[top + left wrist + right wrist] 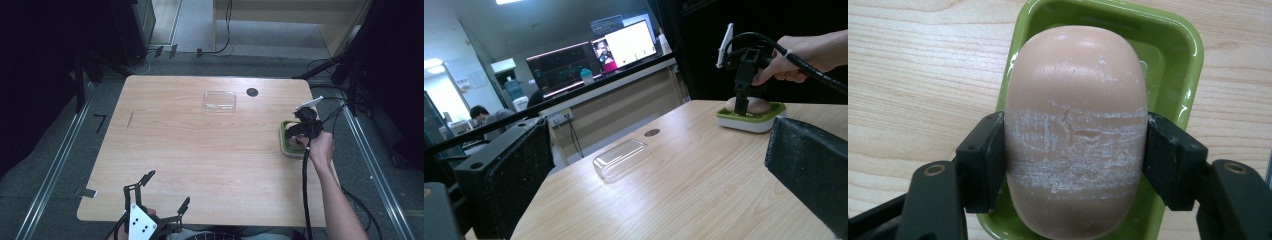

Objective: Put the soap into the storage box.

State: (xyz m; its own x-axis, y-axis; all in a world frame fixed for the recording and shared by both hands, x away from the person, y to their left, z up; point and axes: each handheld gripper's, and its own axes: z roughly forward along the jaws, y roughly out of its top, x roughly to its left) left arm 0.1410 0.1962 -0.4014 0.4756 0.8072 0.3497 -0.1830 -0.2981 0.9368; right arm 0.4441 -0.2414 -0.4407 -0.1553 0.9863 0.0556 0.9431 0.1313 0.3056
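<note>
A peach-coloured bar of soap (1075, 130) lies over a green soap dish (1173, 55) near the table's right edge. My right gripper (1075, 165) points down at it, and both black pads press on the bar's long sides. From above, the same gripper (306, 131) stands over the green dish (286, 142), held by a hand. The left gripper view shows the dish (751, 120) with the soap (756, 105) and the right gripper (741, 107) far off. My left gripper (162, 192) rests at the table's near edge, jaws wide apart and empty.
A clear plastic lid (219, 100) lies at the far middle of the wooden table (200, 150), next to a dark round hole (252, 92). A black cable (305, 190) trails from the right gripper along the forearm.
</note>
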